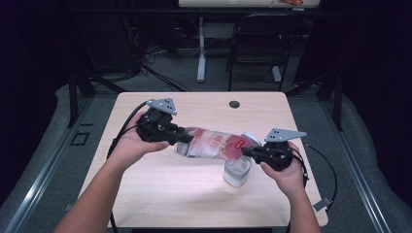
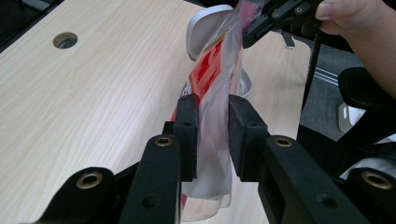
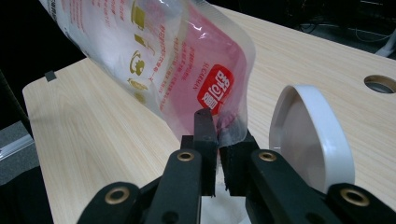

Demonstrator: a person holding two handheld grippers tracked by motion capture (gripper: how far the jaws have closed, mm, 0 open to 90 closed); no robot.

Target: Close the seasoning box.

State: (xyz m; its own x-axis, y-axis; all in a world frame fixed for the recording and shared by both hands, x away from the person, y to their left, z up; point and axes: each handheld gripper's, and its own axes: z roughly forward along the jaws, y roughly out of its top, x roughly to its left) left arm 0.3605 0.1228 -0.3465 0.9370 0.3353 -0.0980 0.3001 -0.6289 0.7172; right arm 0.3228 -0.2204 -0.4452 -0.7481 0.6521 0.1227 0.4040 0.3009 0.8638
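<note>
Clear plastic pouch [image 1: 214,143] hangs between both tongs: left tongs [image 1: 180,137] clamp its nine-o'clock end, right tongs [image 1: 246,153] pinch its three-o'clock corner above a jar [image 1: 236,172].

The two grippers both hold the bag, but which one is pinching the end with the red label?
The right gripper. Its jaws pinch the plastic bag at the corner by the red label, over the clear container. The left gripper clamps the opposite, whiter end.

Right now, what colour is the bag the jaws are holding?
The bag is see-through plastic with red and pink print and gold lettering, best seen in the right gripper view.
</note>
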